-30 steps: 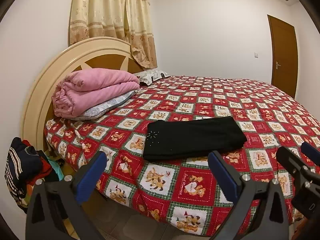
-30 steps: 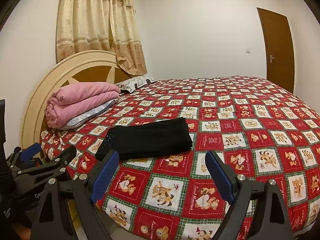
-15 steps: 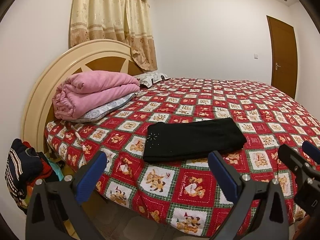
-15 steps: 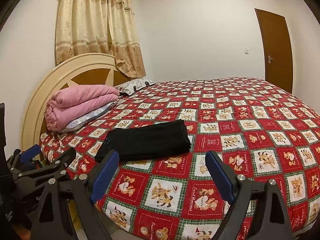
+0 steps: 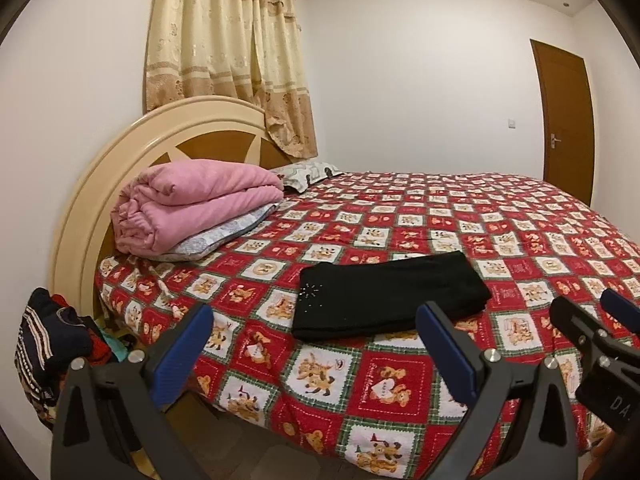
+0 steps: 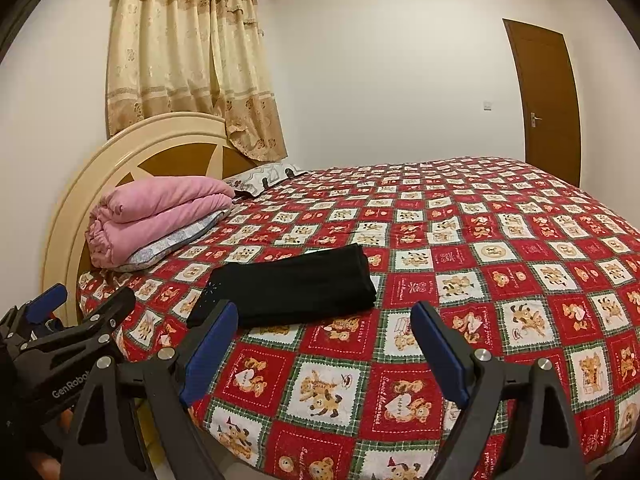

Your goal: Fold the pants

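Black pants (image 5: 390, 295) lie folded into a flat rectangle on the red patterned bedspread (image 5: 520, 240), near the bed's front edge; they also show in the right wrist view (image 6: 290, 290). My left gripper (image 5: 314, 342) is open and empty, held back from the bed's edge below the pants. My right gripper (image 6: 324, 338) is open and empty, also short of the pants. The right gripper shows at the right edge of the left wrist view (image 5: 592, 328). The left gripper shows at the left of the right wrist view (image 6: 76, 316).
A folded pink blanket (image 5: 192, 208) on pillows sits by the cream headboard (image 5: 120, 168). A pile of clothes (image 5: 52, 344) lies on the floor left of the bed. A curtain (image 5: 228, 56) hangs behind. A brown door (image 5: 564, 120) stands at the far right.
Both views have tilted upward and drawn back a little, so the bed and pants sit lower in frame. The pants have not moved. Both grippers stay open.
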The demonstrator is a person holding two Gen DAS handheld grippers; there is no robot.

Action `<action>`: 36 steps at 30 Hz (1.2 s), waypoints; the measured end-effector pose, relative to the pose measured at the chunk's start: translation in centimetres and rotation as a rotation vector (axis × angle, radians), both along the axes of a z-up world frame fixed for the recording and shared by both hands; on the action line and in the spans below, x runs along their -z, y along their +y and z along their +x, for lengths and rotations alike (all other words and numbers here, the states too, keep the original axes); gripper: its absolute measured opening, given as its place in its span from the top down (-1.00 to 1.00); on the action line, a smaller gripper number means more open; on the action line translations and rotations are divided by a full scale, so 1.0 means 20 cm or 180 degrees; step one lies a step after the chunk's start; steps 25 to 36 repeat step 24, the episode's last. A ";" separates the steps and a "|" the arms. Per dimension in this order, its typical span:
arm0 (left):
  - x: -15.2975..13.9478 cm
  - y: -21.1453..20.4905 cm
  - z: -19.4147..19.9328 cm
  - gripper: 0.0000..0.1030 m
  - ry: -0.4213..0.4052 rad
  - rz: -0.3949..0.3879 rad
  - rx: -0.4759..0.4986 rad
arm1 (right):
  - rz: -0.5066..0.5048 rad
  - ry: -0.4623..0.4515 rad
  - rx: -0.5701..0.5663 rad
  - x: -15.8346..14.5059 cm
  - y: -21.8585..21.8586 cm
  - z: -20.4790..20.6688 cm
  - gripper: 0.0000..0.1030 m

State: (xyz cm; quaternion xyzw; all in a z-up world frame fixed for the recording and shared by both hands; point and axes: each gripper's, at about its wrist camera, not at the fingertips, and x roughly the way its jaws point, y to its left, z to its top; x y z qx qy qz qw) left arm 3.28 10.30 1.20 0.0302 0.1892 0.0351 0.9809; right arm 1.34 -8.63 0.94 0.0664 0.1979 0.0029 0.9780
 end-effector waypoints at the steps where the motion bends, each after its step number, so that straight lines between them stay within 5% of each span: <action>1: 0.00 0.00 0.00 -1.00 0.0010 -0.0021 0.0010 | 0.0001 -0.0005 0.0002 0.00 0.00 0.00 -0.74; 36: 0.01 0.00 -0.01 -1.00 0.0012 -0.0026 -0.0042 | 0.0031 0.0012 0.0033 0.00 -0.02 0.00 -0.74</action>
